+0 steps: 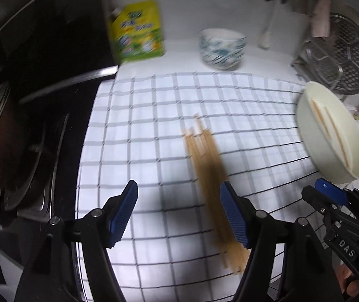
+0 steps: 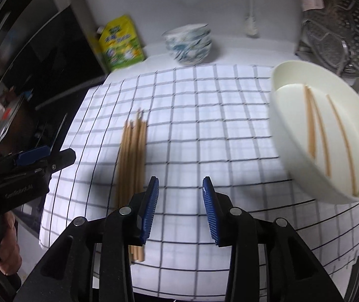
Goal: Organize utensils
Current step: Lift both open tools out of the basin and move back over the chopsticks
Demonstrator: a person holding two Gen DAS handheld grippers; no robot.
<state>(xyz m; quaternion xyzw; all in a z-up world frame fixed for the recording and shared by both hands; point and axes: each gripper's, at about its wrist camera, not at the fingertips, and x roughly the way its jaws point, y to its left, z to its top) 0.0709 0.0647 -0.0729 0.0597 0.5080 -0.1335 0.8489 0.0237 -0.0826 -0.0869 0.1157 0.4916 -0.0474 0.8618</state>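
Observation:
A bundle of several wooden chopsticks [image 1: 208, 176] lies on a white checked cloth [image 1: 154, 125]; it also shows in the right wrist view [image 2: 131, 153]. A cream oval holder [image 2: 317, 136] lies on its side at the cloth's right edge with three chopsticks [image 2: 317, 130] inside; it shows in the left wrist view too [image 1: 330, 133]. My left gripper [image 1: 179, 214] is open and empty, hovering just left of the bundle's near end. My right gripper [image 2: 180, 209] is open and empty, just right of the bundle. Each gripper shows in the other's view, the right [image 1: 330, 196] and the left [image 2: 36, 158].
A blue-patterned bowl [image 2: 188, 44] and a yellow-green pouch [image 2: 120, 44] stand behind the cloth. A metal steamer rack [image 2: 343, 37] leans at the back right. A dark stove or sink area [image 1: 28, 125] lies to the left of the cloth.

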